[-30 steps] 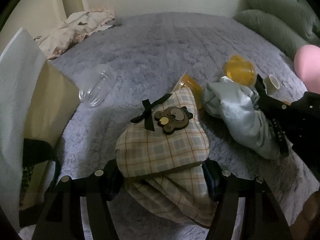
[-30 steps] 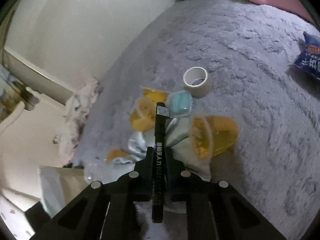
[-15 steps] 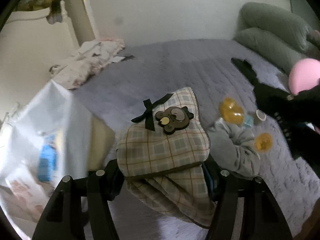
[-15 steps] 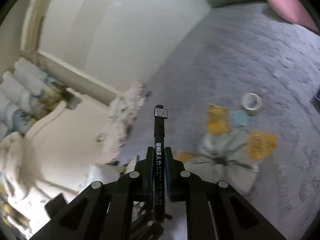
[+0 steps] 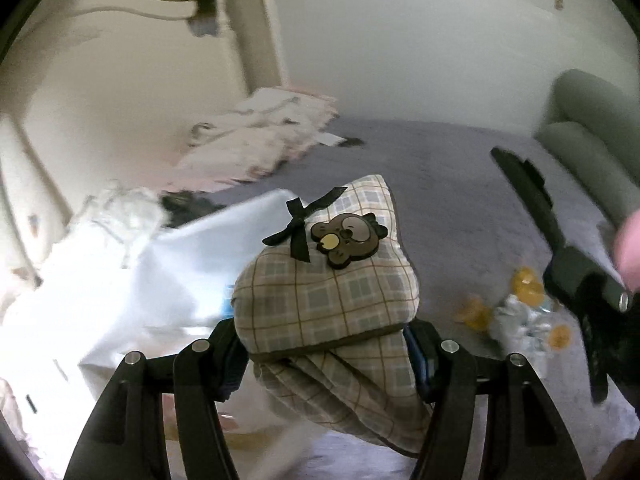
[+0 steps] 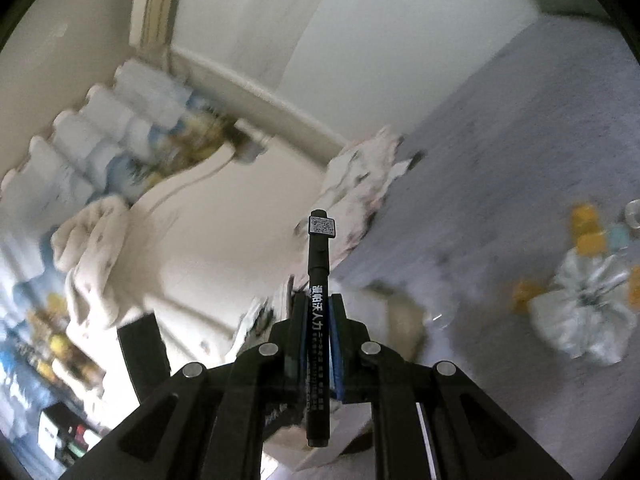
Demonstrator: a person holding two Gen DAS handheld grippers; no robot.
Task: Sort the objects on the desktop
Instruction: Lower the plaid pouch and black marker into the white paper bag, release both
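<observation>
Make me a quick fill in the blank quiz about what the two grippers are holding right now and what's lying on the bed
1. The left gripper is clamped on a plaid pouch decorated with a black ____.
2. The right gripper is shut on a black ____.
3. The bed cover is ____ in colour.
4. The small cups scattered around the silver bag are ____.

Missing words: bow; pen; grey; yellow

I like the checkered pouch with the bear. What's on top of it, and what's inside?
On top of the checkered pouch sit a brown bear badge and a black ribbon bow. The left gripper squeezes its sides. The inside is hidden; the fabric covers it.
</observation>
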